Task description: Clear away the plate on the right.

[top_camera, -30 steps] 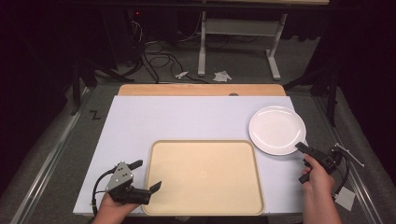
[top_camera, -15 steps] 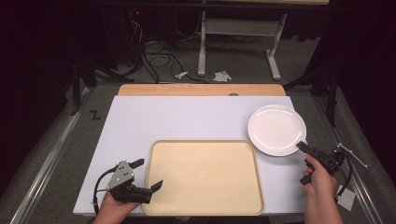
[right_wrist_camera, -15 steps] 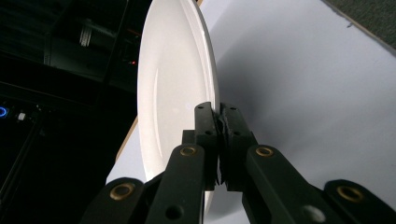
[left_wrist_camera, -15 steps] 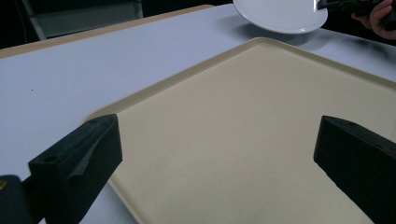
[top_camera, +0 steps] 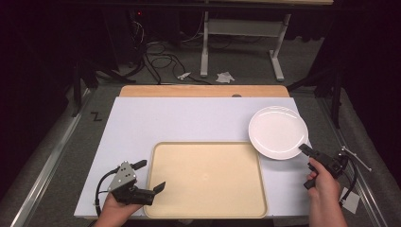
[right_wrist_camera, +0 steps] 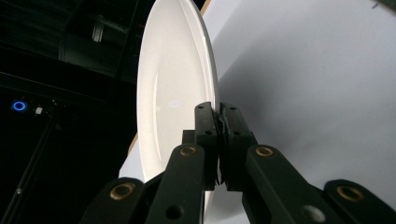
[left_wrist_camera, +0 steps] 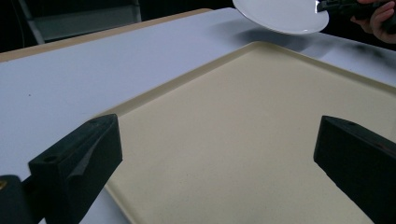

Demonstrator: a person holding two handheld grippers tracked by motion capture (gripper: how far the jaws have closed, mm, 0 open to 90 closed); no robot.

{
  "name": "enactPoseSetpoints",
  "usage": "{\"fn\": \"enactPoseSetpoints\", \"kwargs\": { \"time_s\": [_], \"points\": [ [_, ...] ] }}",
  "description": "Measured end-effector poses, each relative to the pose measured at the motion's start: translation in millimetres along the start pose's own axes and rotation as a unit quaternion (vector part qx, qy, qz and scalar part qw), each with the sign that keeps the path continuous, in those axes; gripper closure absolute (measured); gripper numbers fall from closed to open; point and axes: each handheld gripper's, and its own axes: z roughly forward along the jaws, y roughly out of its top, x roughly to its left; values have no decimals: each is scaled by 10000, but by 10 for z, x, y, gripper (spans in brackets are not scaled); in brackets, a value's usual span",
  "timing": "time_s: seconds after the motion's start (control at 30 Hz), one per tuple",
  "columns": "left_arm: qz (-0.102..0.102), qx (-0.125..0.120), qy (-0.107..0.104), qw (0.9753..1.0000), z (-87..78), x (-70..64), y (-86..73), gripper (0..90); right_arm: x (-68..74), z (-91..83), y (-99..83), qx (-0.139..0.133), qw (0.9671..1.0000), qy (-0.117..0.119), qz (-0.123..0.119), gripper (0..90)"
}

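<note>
The right gripper [top_camera: 306,150] is seen at the lower right of the high view, held in the person's right hand [top_camera: 323,178], with its black jaws clenched on the near rim of a round white ceramic plate [top_camera: 278,131]. In the right gripper view the jaws are pressed together over the plate's thin edge [right_wrist_camera: 216,108], and the plate [right_wrist_camera: 173,88] is seen edge-on, rising from the jaws toward the top of the frame, its hollow face turned to the left. In the high view the plate is placed at the right of the frame, just above the tray's upper right corner; being round, it has no long axis, and its face is turned upward. In the left gripper view it is seen at the top right, tilted and raised over the table, with a shadow cast beneath it.

The left gripper [top_camera: 150,176] is held at the lower left of the high view, its jaws spread wide and nothing between them; they are pointed toward the right of the frame, over the left edge of a rectangular beige plastic tray [top_camera: 208,189]. The tray's long axis is laid left to right across the frame. It is set on a white tabletop [top_camera: 179,118], beyond which a strip of wooden board [top_camera: 203,91] is seen.
</note>
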Motion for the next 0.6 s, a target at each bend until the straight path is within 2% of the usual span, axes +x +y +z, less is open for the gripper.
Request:
{"fn": "enactPoseSetpoints", "kwargs": {
  "time_s": [0.1,0.2,0.3,0.4,0.53,0.6],
  "points": [
    [4,-14,13,10000,-5,5,3,18,7,6,-17,49,10000,29,32,889],
    [-7,-22,24,10000,-9,9,4,18,47,31,-52,154,9998,89,-63,889],
    [-18,-37,23,10000,-9,15,3,18,85,41,-84,204,9997,135,-49,889],
    [-29,-32,38,10000,-6,27,3,18,155,90,-145,352,9991,227,-118,890],
    [-40,-53,61,10000,-18,37,3,18,227,124,-172,488,9984,233,-193,889],
    [-57,-48,56,10000,-11,47,-3,18,292,142,-192,558,9977,250,-306,890]
  ]
}}
